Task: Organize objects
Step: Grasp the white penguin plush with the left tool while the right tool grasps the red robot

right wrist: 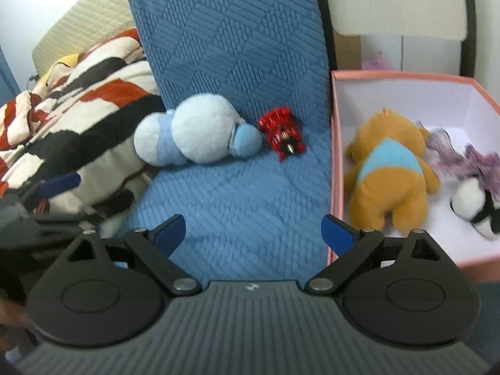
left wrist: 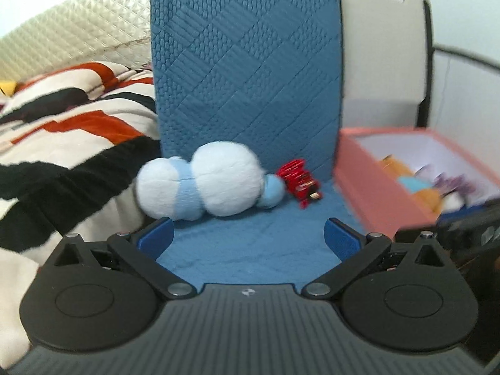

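Lying on a blue quilted cover [right wrist: 237, 193], a white and pale-blue plush toy [right wrist: 193, 139] rests against the upright blue cushion [left wrist: 247, 62], with a small red toy car [right wrist: 282, 137] just beside it. At the cover's right edge, a pink box [right wrist: 336, 156] holds a brown teddy bear [right wrist: 390, 175]. Both the left gripper [left wrist: 249, 237] and right gripper [right wrist: 253, 234] have fingers spread wide, holding nothing.

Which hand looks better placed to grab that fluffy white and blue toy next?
Probably the left. The left gripper is open, with the white and blue plush toy lying close ahead, just left of centre. The right gripper, also open, sits farther back, beside the pink box.
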`<state>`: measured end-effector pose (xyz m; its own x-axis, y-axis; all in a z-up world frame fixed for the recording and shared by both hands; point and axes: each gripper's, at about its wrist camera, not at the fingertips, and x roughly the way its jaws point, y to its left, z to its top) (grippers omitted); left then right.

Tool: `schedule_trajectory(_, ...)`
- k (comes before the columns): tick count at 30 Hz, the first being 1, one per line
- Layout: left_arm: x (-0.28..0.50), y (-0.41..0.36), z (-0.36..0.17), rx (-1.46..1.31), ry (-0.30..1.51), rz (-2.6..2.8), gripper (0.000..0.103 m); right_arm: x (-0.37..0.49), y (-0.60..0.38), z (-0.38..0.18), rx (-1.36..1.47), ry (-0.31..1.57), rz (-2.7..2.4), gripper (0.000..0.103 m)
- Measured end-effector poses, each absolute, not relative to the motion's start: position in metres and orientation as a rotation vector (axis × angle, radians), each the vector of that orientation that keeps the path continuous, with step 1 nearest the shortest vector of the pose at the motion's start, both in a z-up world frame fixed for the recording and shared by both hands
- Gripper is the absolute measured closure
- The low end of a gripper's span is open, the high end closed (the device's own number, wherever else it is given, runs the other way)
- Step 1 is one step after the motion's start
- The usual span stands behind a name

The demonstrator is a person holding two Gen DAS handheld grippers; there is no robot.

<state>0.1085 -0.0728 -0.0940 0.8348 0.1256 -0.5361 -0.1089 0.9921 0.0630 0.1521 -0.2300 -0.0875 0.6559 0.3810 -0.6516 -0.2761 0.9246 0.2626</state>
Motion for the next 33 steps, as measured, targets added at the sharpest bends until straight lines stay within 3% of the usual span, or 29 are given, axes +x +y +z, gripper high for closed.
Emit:
schedule_trajectory(12,0.188,-0.064,-0.150,0.344,0.685,0.235,0.000,0.213,-0.195,-0.094,0.094,0.740,0.413,0.008)
schedule_trajectory(17,0.218,-0.061,-0.174,0.525,0.711,0.302,0.000,0.243,-0.185,-0.103,0.062,0.772,0.413,0.023)
schedule_trajectory(24,0.259,-0.063,-0.205,0.794,0.741,0.320,0.000,0.288,-0.171,-0.126,0.019,0.839,0.351,0.029)
schedule_trajectory(33,0.299,-0.043,-0.232,0.965,0.816,0.306,0.000,0.331,-0.158,-0.159,-0.033,0.901,0.293,0.029)
